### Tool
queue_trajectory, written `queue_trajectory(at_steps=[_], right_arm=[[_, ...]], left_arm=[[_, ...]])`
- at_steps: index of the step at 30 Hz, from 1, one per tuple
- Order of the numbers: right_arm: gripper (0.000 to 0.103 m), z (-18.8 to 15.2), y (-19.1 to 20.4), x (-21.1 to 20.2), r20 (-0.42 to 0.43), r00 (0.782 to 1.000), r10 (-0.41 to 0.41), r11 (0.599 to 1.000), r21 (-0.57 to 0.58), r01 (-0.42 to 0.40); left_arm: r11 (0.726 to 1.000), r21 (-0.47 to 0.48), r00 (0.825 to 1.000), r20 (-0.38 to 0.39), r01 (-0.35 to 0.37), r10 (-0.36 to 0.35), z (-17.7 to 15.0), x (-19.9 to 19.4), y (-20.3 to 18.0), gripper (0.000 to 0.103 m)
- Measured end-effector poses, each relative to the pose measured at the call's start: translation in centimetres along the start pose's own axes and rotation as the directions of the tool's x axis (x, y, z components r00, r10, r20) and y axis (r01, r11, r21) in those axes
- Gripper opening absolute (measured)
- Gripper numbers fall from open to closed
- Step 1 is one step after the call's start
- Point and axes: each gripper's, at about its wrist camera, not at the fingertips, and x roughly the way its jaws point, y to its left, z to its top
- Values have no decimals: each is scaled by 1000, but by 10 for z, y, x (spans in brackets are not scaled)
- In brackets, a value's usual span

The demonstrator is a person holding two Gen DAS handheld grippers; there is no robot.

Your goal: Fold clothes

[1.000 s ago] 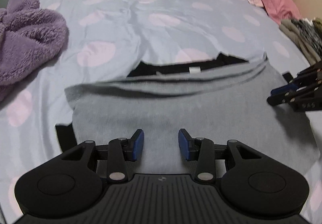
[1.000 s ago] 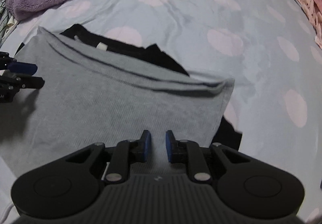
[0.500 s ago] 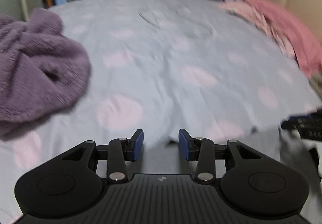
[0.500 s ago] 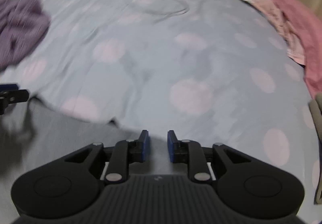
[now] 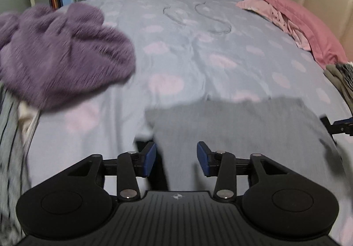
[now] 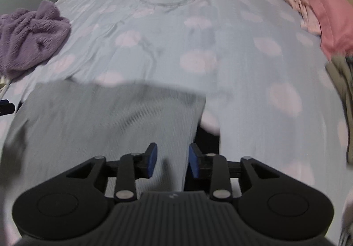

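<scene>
Grey top lies folded flat at lower centre on bed, so left claw & right claw are opening, nothing gripped, prob. releasing after the fold.

- The left gripper pointed steeply downward, blue pads facing each other across a clear gap.
- Its jaws were opening, and nothing was pinched between the pads; cloth showed only beneath them.
- The right gripper tilted down just as steeply, blue pads apart.
- Its jaws were opening too, with nothing clamped between them.
- In the left wrist view, the right gripper's black fingers poked in at the right edge, a blue pad just showing.
- In the right wrist view, a sliver of the left gripper sat at the far left edge.
- Neither hand was visible.
</scene>
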Motion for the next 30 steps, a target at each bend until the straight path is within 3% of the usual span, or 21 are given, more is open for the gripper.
queue_trajectory(at_steps=[4, 9, 14, 17, 19, 20, 22, 23, 30], right_arm=[[47, -47, -9, -17, -38, 999, 36, 996, 84, -33], [47, -92, -21, -23, -92, 994, 66, 983, 179, -49], [48, -111, -27, -13, -99, 992, 83, 963, 265, -54], [49, -117, -22, -11, -77, 995, 62, 960, 277, -38], [43, -118, -16, -12, -75, 996, 44, 966, 256, -24], [34, -118, -14, -13, -72, 996, 46, 967, 252, -27], [18, -118, -10, -15, -66, 996, 59, 967, 252, -41], [12, -117, -8, -16, -64, 996, 59, 968, 249, -41], [9, -101, -3, -40, -78, 997, 12, 975, 224, 6]], left_arm=[[998, -64, 997, -68, 29, -33, -40, -16, 10, 45], [990, -131, 993, -100, 55, -69, -79, -24, 14, 45], [955, -279, 986, -108, 96, -131, -102, -17, 22, 49], [947, -311, 991, -79, 77, -107, -112, -14, 20, 49], [945, -320, 994, -67, 61, -87, -114, -14, 16, 42], [948, -313, 995, -67, 51, -76, -115, -14, 13, 37], [953, -302, 996, -71, 36, -60, -114, -15, 7, 15], [950, -309, 995, -72, 39, -64, -114, -16, 4, 11], [927, -371, 991, -101, 47, -91, -91, -45, 18, 7]])
